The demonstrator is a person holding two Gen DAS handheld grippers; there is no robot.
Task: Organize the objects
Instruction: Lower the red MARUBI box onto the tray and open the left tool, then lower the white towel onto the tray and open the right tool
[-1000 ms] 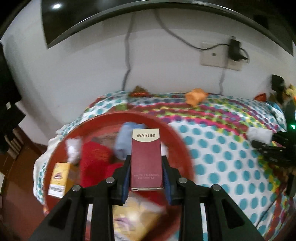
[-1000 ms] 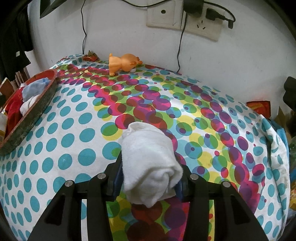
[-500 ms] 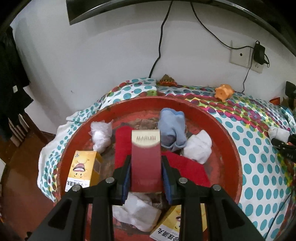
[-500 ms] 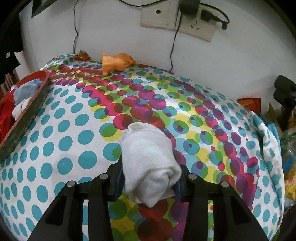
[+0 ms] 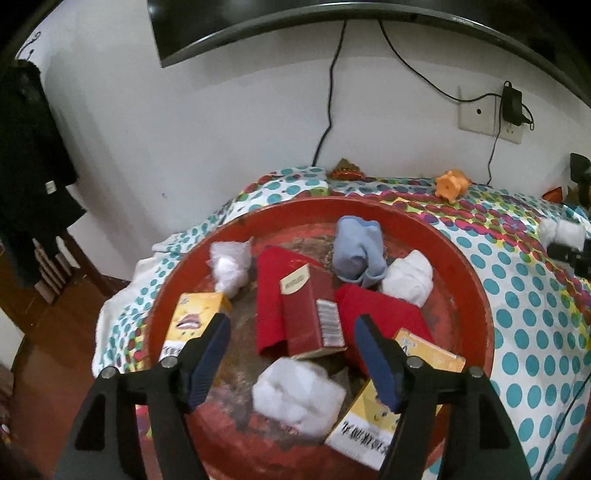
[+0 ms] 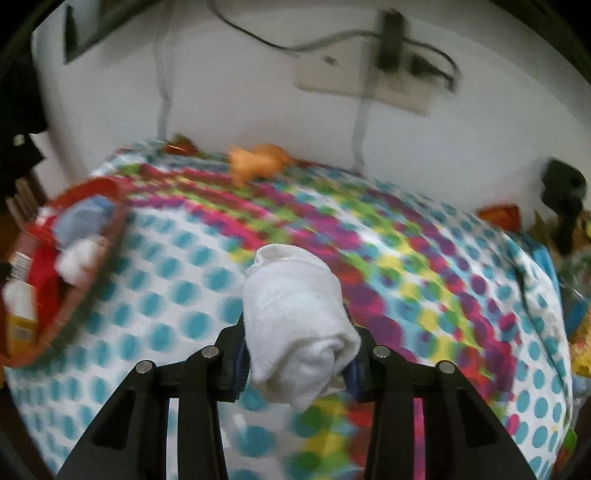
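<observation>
My left gripper (image 5: 291, 354) is open and empty above the round red tray (image 5: 476, 291). The dark red Marubi box (image 5: 310, 314) lies in the tray just ahead of the fingertips, leaning on red cloths (image 5: 271, 295). The tray also holds a blue sock (image 5: 356, 251), white rolled socks (image 5: 408, 277), white wads (image 5: 295, 395) and yellow boxes (image 5: 192, 317). My right gripper (image 6: 295, 350) is shut on a rolled white sock (image 6: 295, 321), held above the polka-dot bedspread (image 6: 177, 295). The tray shows at the left of the right wrist view (image 6: 92, 266).
An orange toy (image 5: 450, 184) and a small brown item (image 5: 347, 170) lie at the bed's far edge by the wall. Cables hang from a wall socket (image 5: 487, 118) and a television (image 5: 332, 22). The bed drops off left to a wooden floor (image 5: 55, 332).
My left gripper has opened and let go of the Marubi box, which now lies in the tray. My right gripper, still holding the white sock, has swung and its view is blurred.
</observation>
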